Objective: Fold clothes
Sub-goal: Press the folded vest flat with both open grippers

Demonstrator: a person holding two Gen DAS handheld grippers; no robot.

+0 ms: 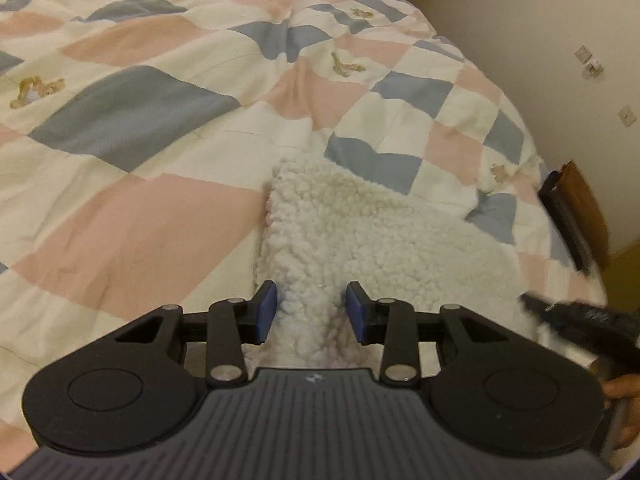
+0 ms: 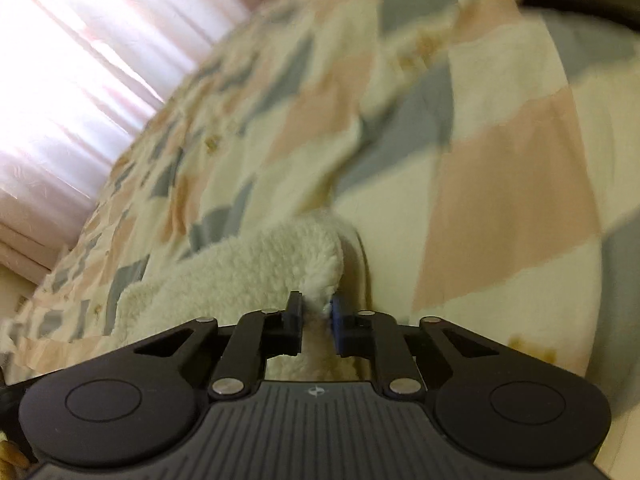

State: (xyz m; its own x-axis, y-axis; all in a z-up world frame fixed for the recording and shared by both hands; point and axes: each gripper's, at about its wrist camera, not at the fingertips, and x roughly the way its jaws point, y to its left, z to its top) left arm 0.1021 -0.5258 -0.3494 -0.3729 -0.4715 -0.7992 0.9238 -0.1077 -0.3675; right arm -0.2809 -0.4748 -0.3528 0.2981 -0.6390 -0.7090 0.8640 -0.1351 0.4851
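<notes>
Left claw [image 1: 311, 312] sits with pads spread apart, straddling a ridge of the fleecy white garment [image 1: 344, 224], which runs lengthwise straight ahead of it over the patchwork quilt [image 1: 132, 120]. Right claw [image 2: 316, 322], at the garment's right edge, is clenched on a fleece fold, so it's the one already holding cloth.

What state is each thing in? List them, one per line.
Left hand-held gripper: open, fingers either side of a fleece ridge.
Right hand-held gripper: shut on the fleece.
Fleece: bunched, lying on the quilt, one edge pinched.
Quilt: spread over the bed, wrinkled.
Curtain: drawn, light coming through.
</notes>
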